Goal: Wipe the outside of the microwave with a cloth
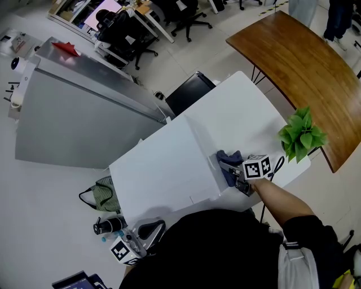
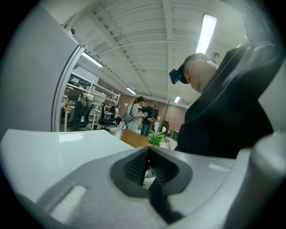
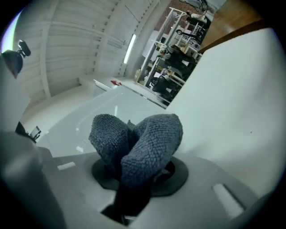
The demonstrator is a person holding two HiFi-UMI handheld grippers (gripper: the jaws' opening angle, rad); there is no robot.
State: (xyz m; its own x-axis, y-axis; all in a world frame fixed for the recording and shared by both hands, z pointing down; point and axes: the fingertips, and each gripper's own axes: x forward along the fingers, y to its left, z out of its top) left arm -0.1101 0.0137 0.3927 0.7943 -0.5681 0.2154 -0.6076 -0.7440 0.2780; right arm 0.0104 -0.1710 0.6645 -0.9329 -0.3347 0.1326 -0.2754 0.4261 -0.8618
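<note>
My right gripper (image 3: 134,175) is clamped on the bunched blue cloth (image 3: 139,142), which looks soft, light and nubbly, so a pinch at its gathered middle should hold. The cloth sits against the right side of the white microwave (image 1: 163,169). My left gripper (image 2: 145,169), jaws together and empty, hangs low.

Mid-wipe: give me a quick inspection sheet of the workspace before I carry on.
Surface: white table, carrying the microwave and a plant.
Job's things: blue cloth at the right side of the white microwave.
Clutter: potted plant at the table corner.
Grippers: right gripper shut on the cloth; left gripper shut, empty, low beside the person.
Cables: black cable by the right gripper.
Surroundings: wooden table, green bag on the floor, office chairs.
</note>
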